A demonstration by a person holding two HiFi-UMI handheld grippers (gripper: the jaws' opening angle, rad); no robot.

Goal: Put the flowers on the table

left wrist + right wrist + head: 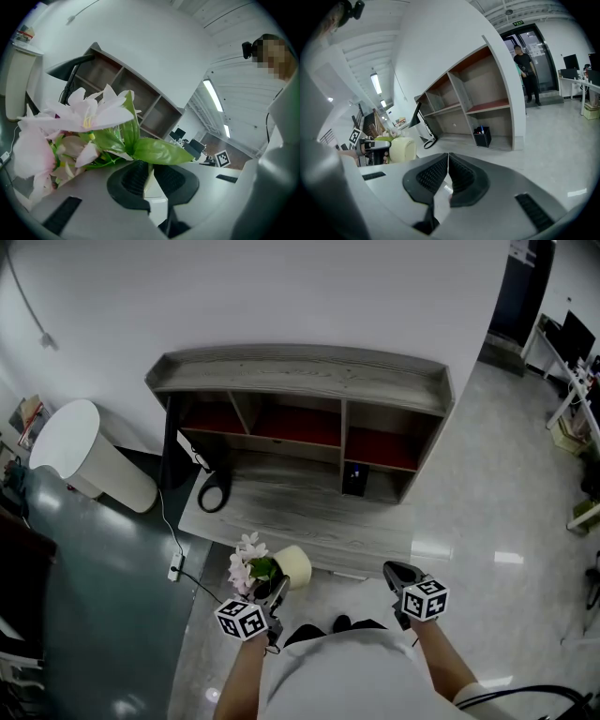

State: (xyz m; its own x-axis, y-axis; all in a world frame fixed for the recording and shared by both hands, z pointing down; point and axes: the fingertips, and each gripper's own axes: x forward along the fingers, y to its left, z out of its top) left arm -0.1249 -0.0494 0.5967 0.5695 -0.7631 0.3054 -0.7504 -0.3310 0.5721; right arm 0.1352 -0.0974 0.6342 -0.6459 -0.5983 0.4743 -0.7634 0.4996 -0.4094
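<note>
Task status: not done. The flowers [89, 117] sit in a cream pot [295, 566], and the whole thing hangs in my left gripper [275, 592] at the near edge of the grey surface [309, 512]. In the head view the pot looks tipped on its side, blooms to my left. I cannot tell whether it overlaps the front edge or is just short of it, but I judge it is not resting on anything. Left to do: carry it over the wood, stand it upright, let go.

Left jaws: drawn in tight on a thin cream wedge, which I take for the pot's rim. Green leaves and pale pink petals crowd just above the pads.

Right gripper [448, 161]: jaws pressed together, nothing between them, held low and well apart from the pot, off the surface's front right corner.

The middle of the surface shows bare wood for a landing.
</note>
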